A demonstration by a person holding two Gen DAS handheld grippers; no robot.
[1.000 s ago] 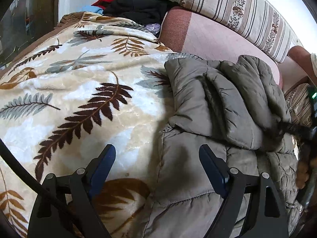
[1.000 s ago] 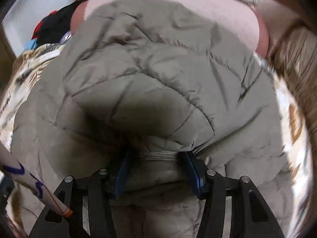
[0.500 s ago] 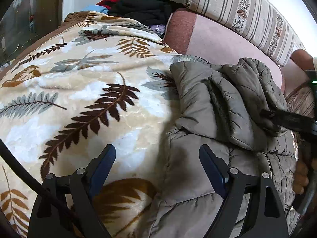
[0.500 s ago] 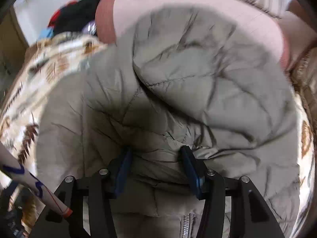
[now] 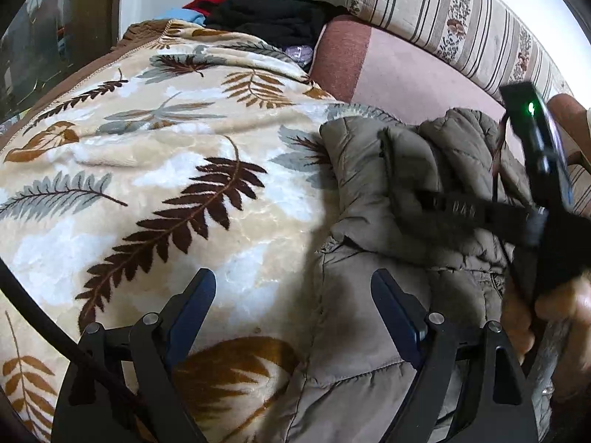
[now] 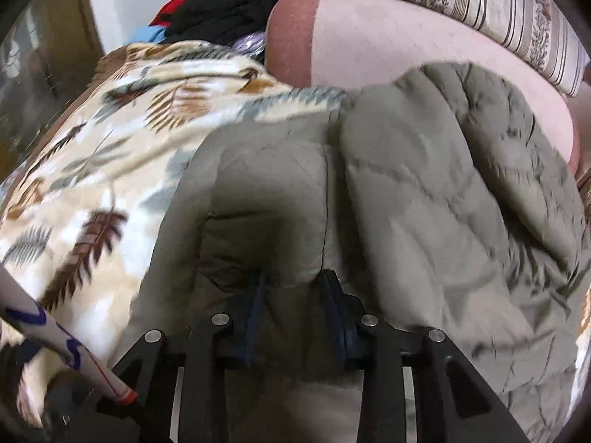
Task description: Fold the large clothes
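- Left wrist view: the left gripper is hanging over the bed with its jaws spread wide and nothing between them, one blue finger over the fern-print blanket, the other over the near edge of the padded olive jacket.
- The jacket is lying on the right part of the blanket, its far end bunched against the pink cushion, with a striped cushion behind that.
- The right gripper is reaching in from the right, blurred, its dark fingers lying on a raised fold of the jacket; a hand is wrapping its handle.
- A heap of black and red clothes is sitting at the far end of the bed.
- Right wrist view: the right gripper is closing its jaws, and a puffy fold of the jacket is filling the gap, bulging above the blue pads, which are pressing into it.
- The rest of the jacket is spreading to the right, lying on the blanket and touching the pink cushion.
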